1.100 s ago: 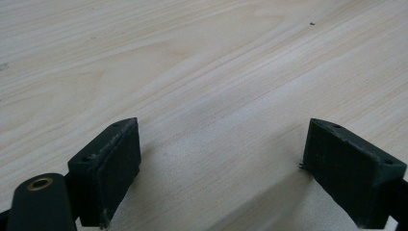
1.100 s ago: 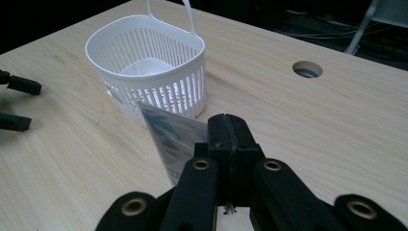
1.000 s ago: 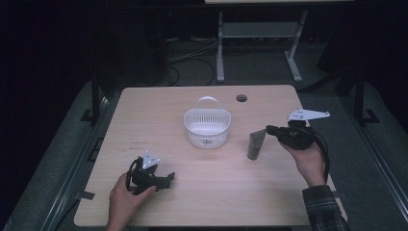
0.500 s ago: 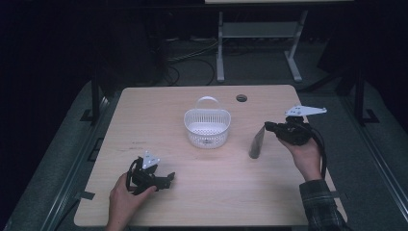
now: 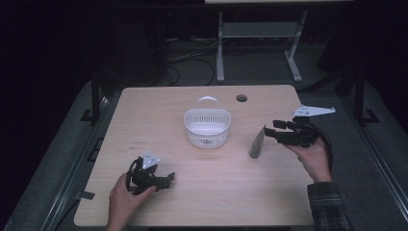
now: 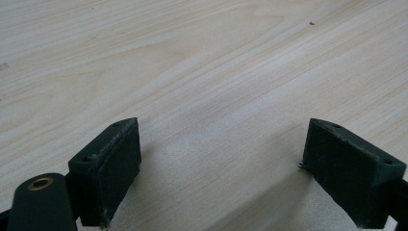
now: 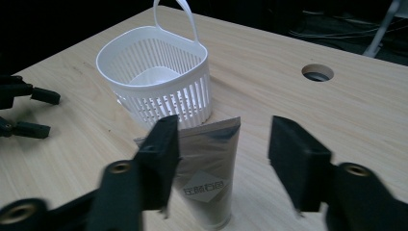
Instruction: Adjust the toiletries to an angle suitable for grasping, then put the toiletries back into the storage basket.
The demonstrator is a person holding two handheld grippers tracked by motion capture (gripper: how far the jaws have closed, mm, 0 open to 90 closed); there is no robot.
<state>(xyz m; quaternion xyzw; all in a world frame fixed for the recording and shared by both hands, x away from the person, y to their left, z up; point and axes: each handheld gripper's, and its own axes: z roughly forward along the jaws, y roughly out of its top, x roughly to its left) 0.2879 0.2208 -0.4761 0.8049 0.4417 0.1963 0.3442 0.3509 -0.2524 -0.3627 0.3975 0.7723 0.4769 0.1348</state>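
Right gripper point(image 5: 267, 133) jaws just opened off upright tube point(image 5: 257, 142), left gripper point(image 5: 166, 179) spread on table point(image 5: 144, 115).

We see a table point(image 5: 202, 197) of pale wood with fine grain and a smooth, matt finish. The basket point(image 7: 159, 79) looks like white plastic, slotted in its walls, slightly glossy. The tube point(image 7: 207, 166) has a grey, satin metallic sheen, smooth, with a lighter printed label. The pads point(image 6: 108, 166) of the left gripper point(image 6: 216, 168) are black, matt and rough-edged; the right gripper point(image 7: 223, 159) is matt black too.
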